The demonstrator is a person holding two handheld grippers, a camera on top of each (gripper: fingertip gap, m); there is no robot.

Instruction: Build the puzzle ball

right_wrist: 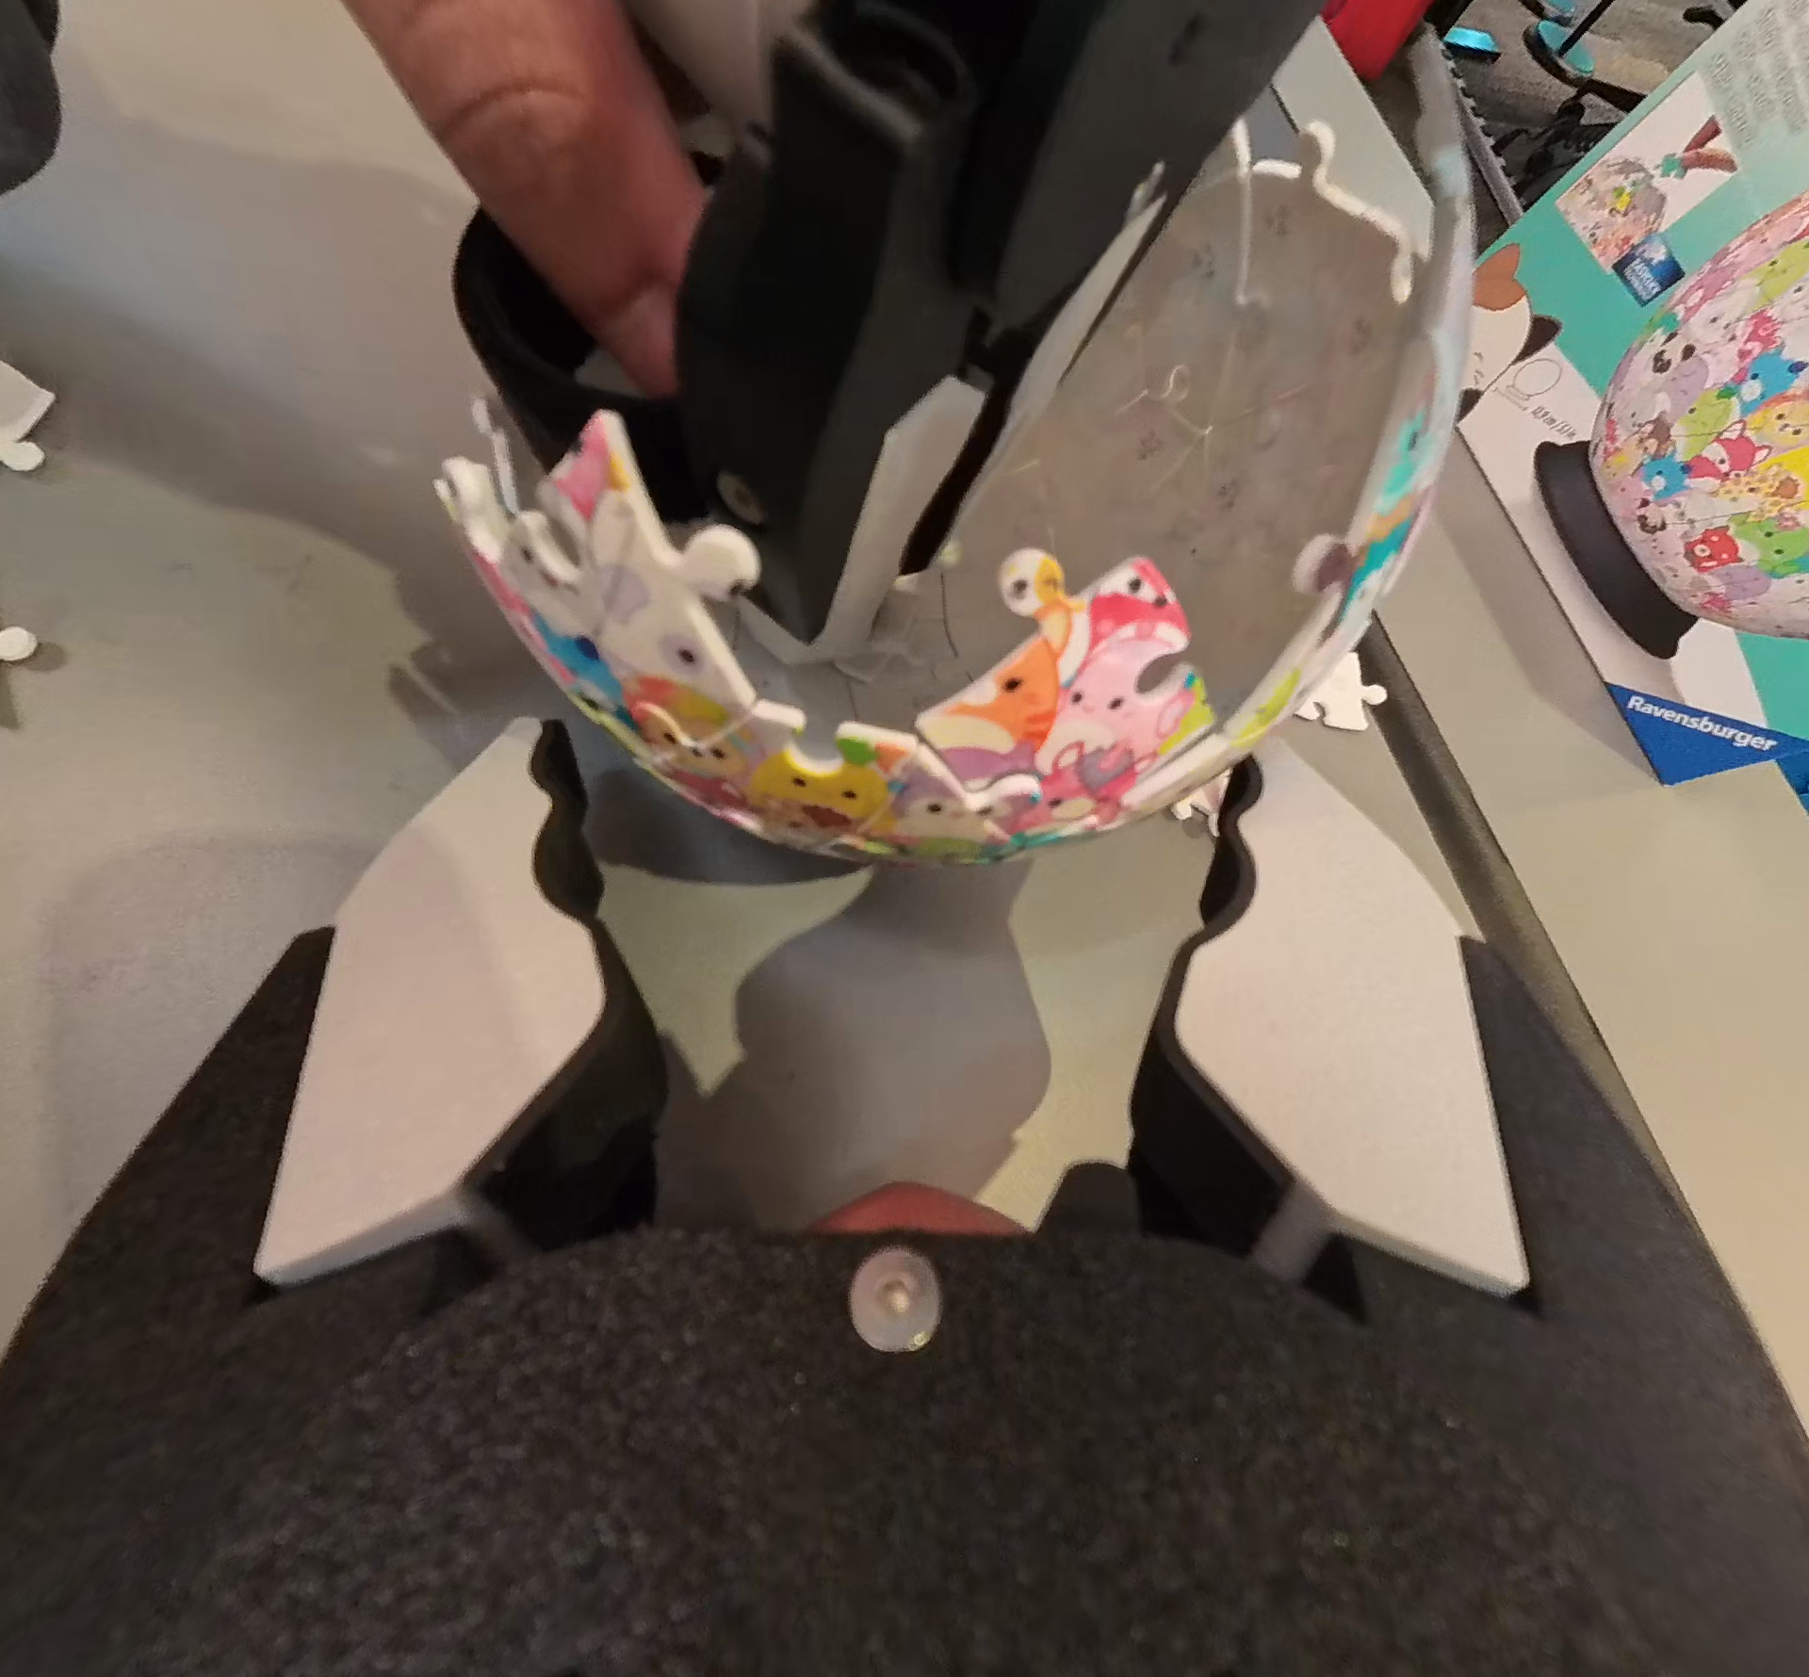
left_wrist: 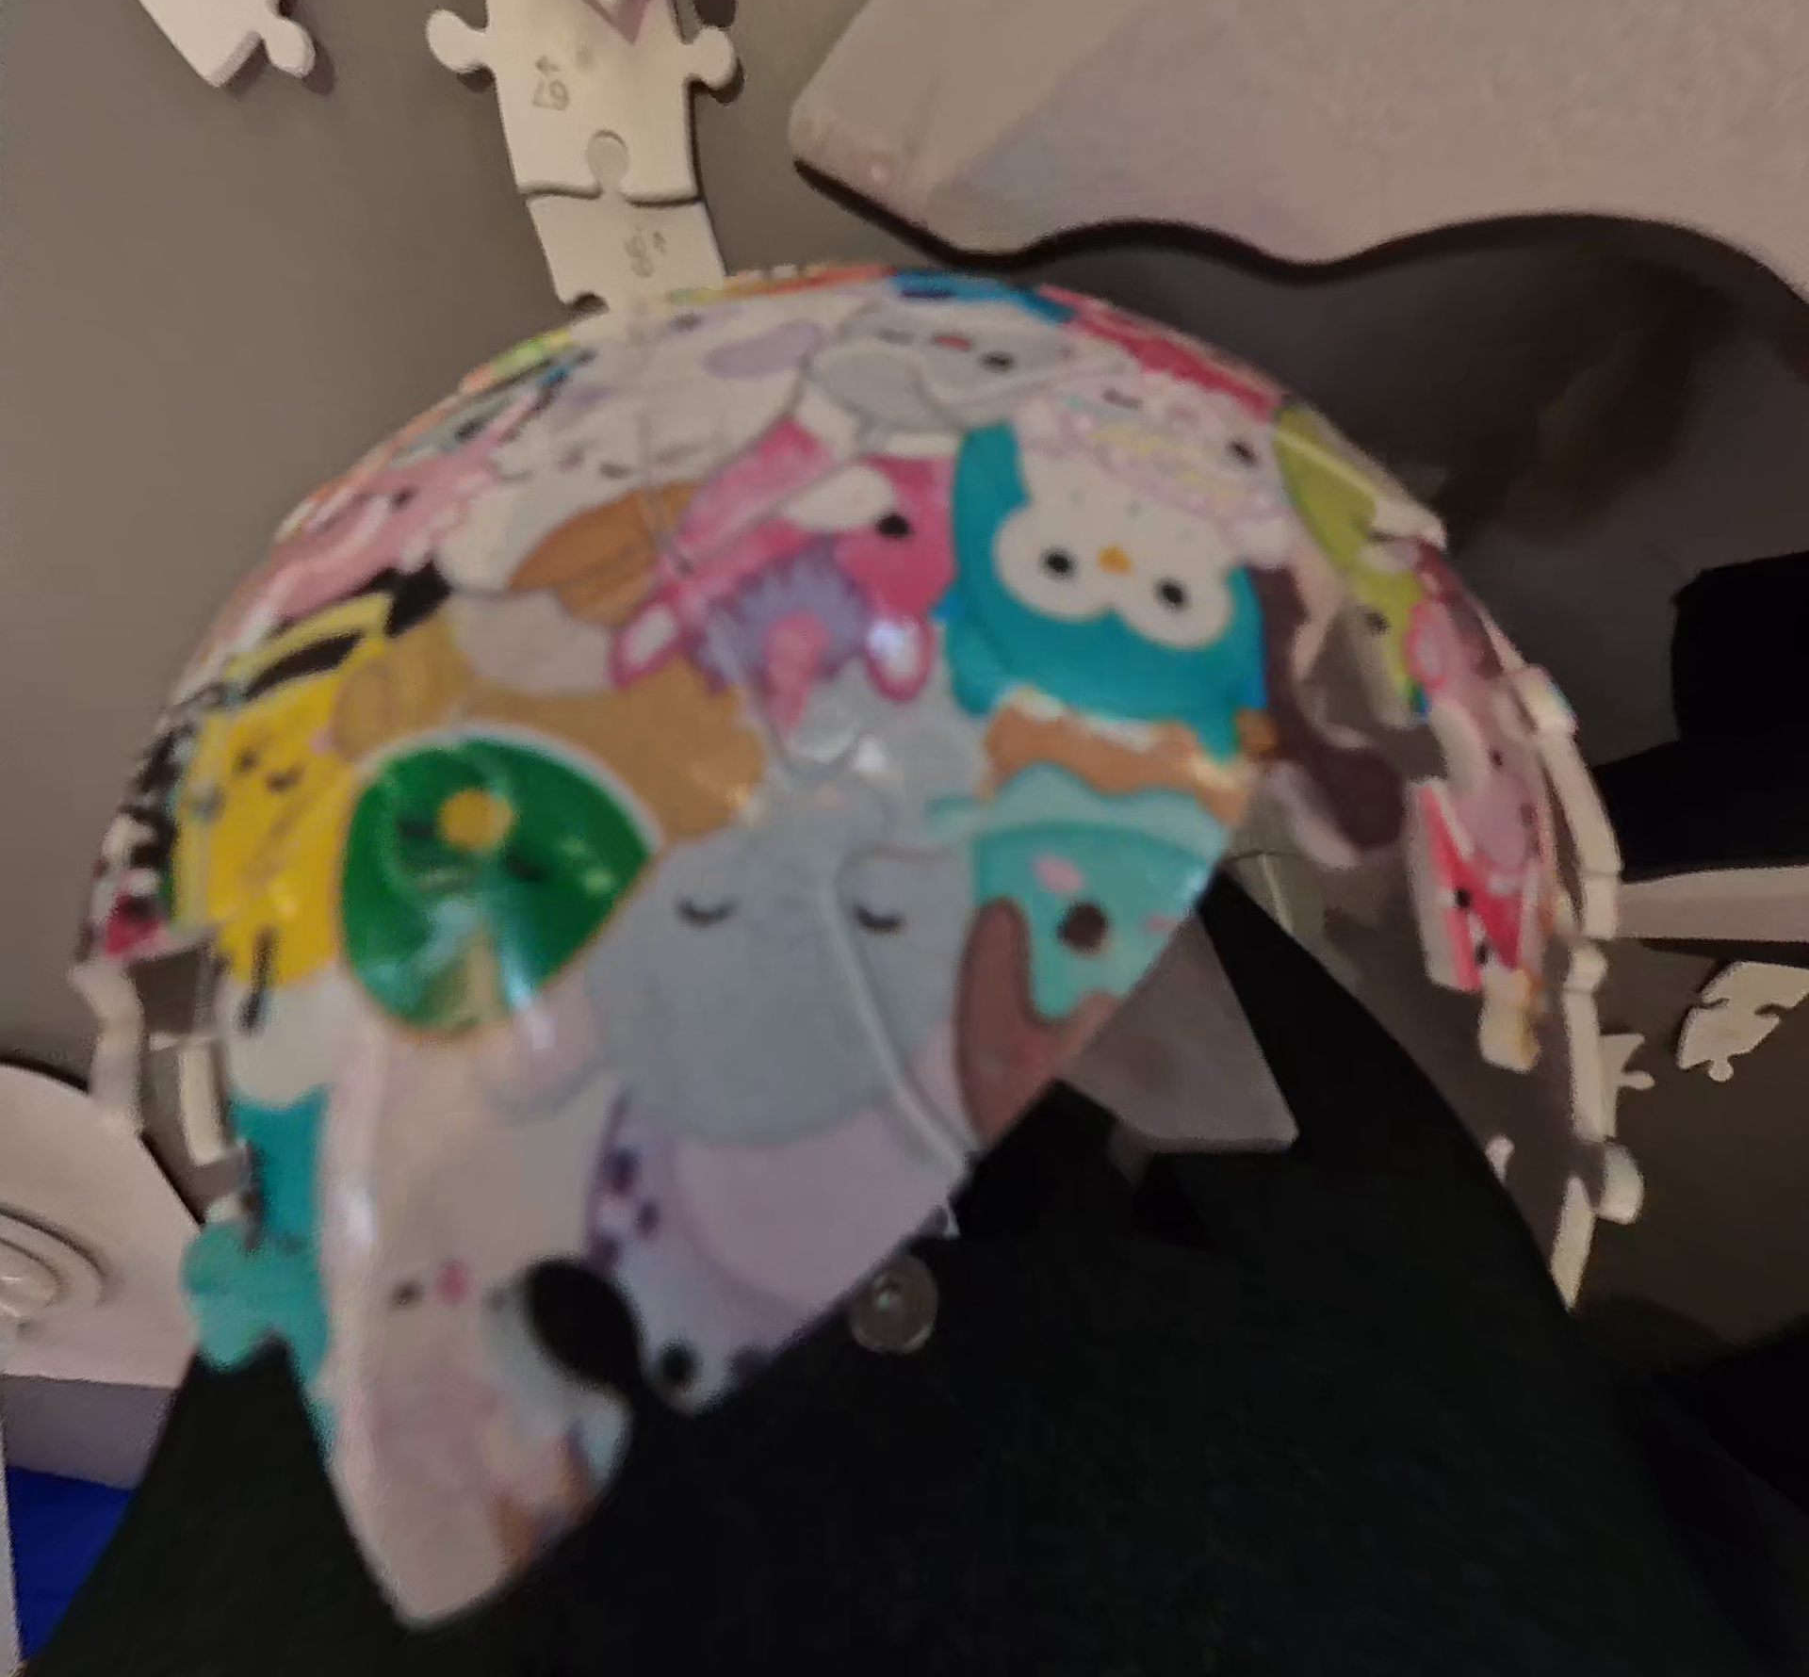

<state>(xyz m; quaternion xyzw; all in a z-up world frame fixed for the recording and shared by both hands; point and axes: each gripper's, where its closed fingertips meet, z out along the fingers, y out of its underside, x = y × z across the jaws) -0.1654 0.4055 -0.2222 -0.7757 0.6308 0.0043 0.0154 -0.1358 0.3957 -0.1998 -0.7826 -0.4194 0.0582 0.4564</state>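
The partly built puzzle ball (right_wrist: 1077, 710) is a colourful open shell with a grey inside, held tilted above the grey table (right_wrist: 196, 847). My left gripper (right_wrist: 832, 632) comes down from above and is shut on the shell near a gap in its wall. In the left wrist view the shell's printed outside (left_wrist: 783, 749) fills the frame, with one finger (left_wrist: 1204, 1043) showing behind it. My right gripper (right_wrist: 901, 778) is open, with the shell's underside between its fingertips. I cannot tell whether they touch it. Its white finger also shows in the left wrist view (left_wrist: 1273, 64).
The puzzle box (right_wrist: 1664, 455) stands at the right by the table's edge. Loose pieces lie white side up beyond the shell (left_wrist: 607, 64) and at the far left (right_wrist: 15, 646). A person's hand (right_wrist: 548, 113) holds the left gripper.
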